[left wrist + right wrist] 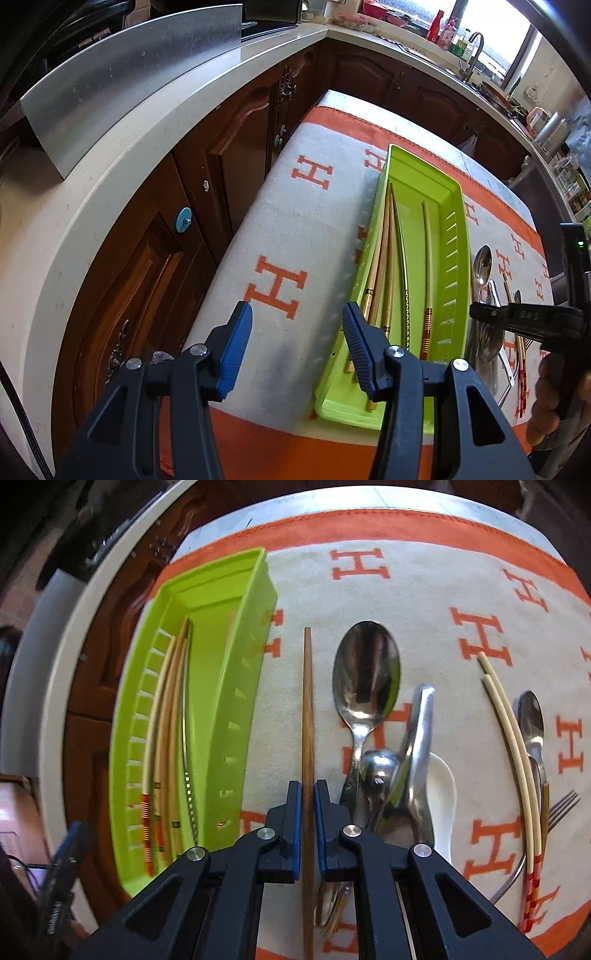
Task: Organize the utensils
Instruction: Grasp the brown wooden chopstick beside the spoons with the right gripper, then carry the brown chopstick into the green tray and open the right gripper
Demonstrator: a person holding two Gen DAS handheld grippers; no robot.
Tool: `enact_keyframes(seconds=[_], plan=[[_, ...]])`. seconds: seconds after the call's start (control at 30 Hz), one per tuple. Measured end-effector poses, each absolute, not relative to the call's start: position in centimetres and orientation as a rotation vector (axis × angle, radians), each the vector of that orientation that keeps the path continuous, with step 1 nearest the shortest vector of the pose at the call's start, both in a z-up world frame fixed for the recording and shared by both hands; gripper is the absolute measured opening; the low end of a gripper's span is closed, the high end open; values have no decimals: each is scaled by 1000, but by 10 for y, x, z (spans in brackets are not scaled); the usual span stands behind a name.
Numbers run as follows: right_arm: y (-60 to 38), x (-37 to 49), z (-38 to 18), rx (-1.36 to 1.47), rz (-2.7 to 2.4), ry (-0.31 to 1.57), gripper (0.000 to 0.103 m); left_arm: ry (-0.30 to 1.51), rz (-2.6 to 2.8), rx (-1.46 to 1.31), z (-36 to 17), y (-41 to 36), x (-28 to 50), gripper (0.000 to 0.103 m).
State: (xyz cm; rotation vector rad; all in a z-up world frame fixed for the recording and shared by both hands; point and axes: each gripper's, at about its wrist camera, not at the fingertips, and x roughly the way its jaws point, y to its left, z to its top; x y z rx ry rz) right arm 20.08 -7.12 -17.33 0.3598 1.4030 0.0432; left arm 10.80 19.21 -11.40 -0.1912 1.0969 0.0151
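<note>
On the orange-and-white cloth [424, 602] lies a green tray [448, 206] with several chopsticks [428, 258] inside; beside it, loose spoons [365, 672], a fork [561, 808] and a pale chopstick pair [513, 738]. Over the cloth's bare part the left gripper [297, 334] hangs with jaws wide apart, while the right gripper [307, 823] is clamped on one brown chopstick [307, 701], just right of the tray

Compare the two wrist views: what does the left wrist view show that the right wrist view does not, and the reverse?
Only the left wrist view shows the open left tongs, the dark wooden cabinet doors and the sink faucet. Only the right wrist view shows the right tongs shut on a brown wooden chopstick, and a white ceramic spoon. Both show the lime-green plastic tray holding chopsticks and the large steel spoon.
</note>
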Motion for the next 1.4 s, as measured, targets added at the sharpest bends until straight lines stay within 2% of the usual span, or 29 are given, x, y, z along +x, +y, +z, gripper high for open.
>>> enact_keyframes(seconds=[0.27,0.5,0.63,0.7,0.97,1.1,1.4], plan=[[-96,186,-133,586,134,1350,6,1080,24,-178,-109,191,106,49],[-61,195,-92,572,214,1288,7,1044,50,-159,-96,189,107,54],[-38,211,-88,548,240,1275,11,1020,62,-158,-86,191,106,57],[-28,212,-86,519,239,1261,21,1011,68,-157,-84,191,105,60],[-21,189,-78,410,214,1232,22,1009,61,-166,-85,183,100,60],[-32,172,-81,361,186,1224,22,1010,39,-160,-86,172,95,66],[-66,135,-89,304,149,1202,22,980,36,-110,-79,149,83,71]])
